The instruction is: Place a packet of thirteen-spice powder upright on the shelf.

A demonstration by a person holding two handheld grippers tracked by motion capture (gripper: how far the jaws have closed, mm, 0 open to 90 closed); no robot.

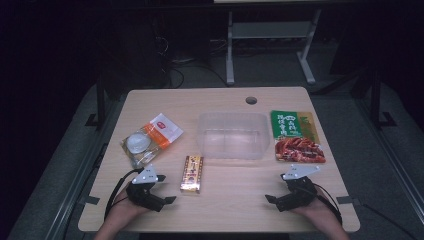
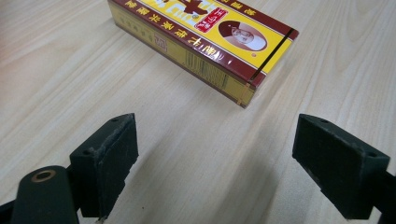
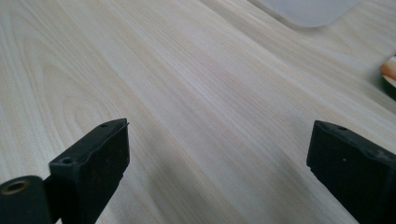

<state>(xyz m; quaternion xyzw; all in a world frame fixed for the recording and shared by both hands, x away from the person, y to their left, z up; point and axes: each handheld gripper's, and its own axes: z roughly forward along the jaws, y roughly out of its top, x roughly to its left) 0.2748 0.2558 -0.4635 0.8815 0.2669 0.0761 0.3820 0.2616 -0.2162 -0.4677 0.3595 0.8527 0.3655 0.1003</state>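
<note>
- Four things lie on the tabletop [image 1: 225, 195]: one clear tub [image 1: 231, 135] in the middle, one yellow-and-red box [image 1: 192, 173] at 7 o'clock from it, one orange-white packet [image 1: 150, 139] at 9, one green-red packet [image 1: 296, 136] at 3.
- Left gripper [image 1: 170, 200] (just beside the box, at its 8 o'clock): fingers [image 2: 109, 163] wide, holding nothing.
- Right gripper [image 1: 270, 199]: fingers [image 3: 93, 168] wide, over bare wood.

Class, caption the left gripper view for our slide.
Open left gripper hovering over the wooden table, facing a yellow-and-maroon box.
</note>
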